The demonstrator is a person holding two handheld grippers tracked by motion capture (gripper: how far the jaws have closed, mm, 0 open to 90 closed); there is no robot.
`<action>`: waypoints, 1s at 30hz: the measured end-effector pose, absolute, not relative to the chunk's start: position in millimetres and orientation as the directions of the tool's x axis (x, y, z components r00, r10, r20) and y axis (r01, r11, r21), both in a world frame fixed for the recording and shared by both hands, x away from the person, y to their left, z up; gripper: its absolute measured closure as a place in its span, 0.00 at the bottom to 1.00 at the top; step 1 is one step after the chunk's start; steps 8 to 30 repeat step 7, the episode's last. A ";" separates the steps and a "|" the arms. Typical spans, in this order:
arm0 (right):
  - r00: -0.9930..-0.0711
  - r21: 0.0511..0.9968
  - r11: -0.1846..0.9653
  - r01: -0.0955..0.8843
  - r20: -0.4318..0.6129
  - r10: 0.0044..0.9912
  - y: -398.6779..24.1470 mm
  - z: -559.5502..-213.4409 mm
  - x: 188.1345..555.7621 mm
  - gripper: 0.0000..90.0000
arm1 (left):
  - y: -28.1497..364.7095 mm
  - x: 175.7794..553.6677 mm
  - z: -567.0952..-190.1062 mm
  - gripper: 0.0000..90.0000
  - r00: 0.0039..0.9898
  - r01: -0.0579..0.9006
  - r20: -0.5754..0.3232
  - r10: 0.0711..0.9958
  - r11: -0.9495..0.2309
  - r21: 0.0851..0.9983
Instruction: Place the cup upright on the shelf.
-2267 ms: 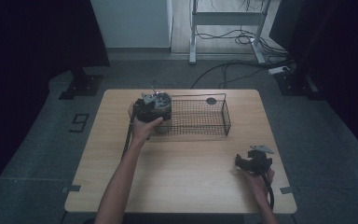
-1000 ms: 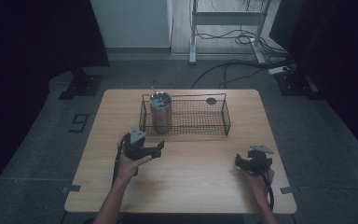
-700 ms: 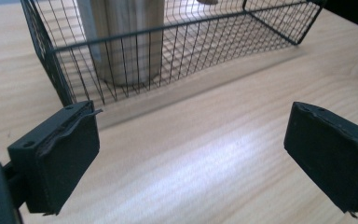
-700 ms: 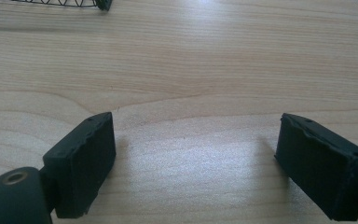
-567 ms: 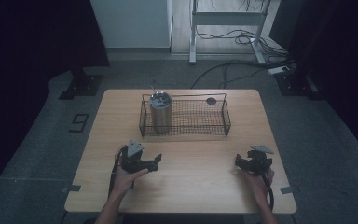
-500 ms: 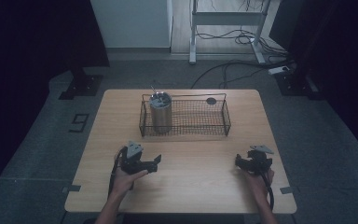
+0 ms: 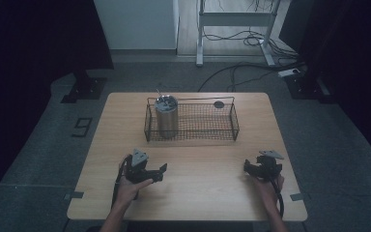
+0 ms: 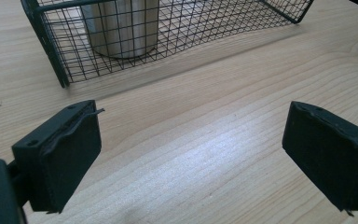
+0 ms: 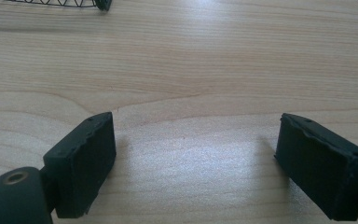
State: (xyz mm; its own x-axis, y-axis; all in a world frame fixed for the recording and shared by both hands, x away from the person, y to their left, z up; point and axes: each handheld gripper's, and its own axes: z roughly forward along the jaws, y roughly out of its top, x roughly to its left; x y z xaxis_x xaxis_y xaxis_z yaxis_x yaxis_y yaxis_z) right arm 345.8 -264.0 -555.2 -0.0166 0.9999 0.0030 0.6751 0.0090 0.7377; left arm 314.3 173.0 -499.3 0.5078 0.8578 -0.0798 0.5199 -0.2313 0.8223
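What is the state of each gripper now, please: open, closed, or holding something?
Left gripper: open, holding nothing; its jaws have just been closing a little.
Right gripper: open, holding nothing, only bare table between the jaws.

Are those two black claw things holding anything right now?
No. The left gripper and right gripper both stand open over bare table; the metal cup stands in the wire basket.

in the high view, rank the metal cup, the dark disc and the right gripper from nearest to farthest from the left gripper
1. metal cup, upright in the wire basket's left end, beyond the left gripper.
2. right gripper, across the table at the near right.
3. dark disc, behind the basket, far right.
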 end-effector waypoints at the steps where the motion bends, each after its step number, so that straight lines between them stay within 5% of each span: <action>1: -0.017 0.738 0.009 0.675 0.003 1.000 -264.0 -555.2 345.8 0.13 | 173.0 314.2 -499.4 0.05 0.507 0.521 -0.082 0.858 -0.229 0.823; 30: -0.015 0.737 0.007 0.676 0.005 1.000 -264.0 -555.1 345.9 0.13 | 174.9 314.6 -498.2 0.05 0.501 0.525 -0.105 0.859 -0.205 0.826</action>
